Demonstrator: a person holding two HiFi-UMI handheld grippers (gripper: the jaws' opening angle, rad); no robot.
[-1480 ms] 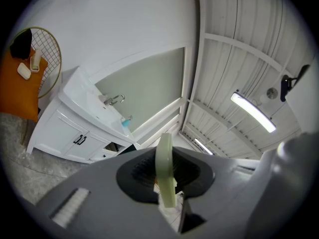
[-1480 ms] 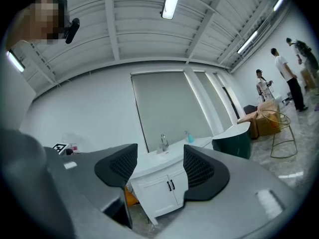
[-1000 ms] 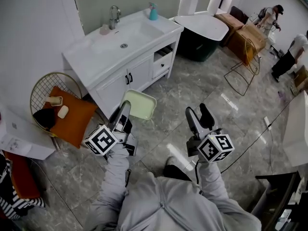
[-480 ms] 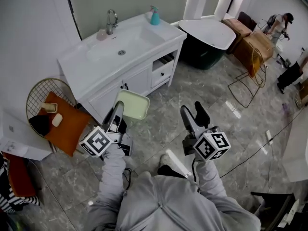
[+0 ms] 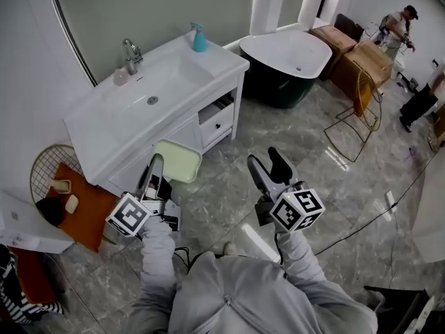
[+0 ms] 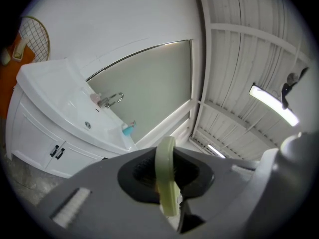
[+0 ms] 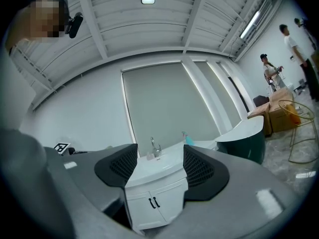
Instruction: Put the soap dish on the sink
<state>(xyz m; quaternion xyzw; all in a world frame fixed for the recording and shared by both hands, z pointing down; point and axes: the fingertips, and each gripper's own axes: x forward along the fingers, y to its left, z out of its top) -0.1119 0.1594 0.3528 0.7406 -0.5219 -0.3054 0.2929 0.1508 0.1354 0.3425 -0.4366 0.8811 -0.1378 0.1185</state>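
Observation:
The pale green soap dish hangs over the floor in front of the vanity, gripped by one rim. My left gripper has its jaws closing on that rim, and in the left gripper view the dish stands edge-on between the pads. The white sink tops a white cabinet beyond the dish, with a chrome faucet at its back. My right gripper is open and holds nothing. It points level at the sink, which shows between its pads.
A teal spray bottle and a small pink item stand on the counter. A dark bathtub lies right of the vanity. A wire chair with an orange cushion is at left, another wire chair and people at far right.
Both grippers have travelled across the floor with the person, the dish still in the left one. The vanity now lies lower and further left in the head view.

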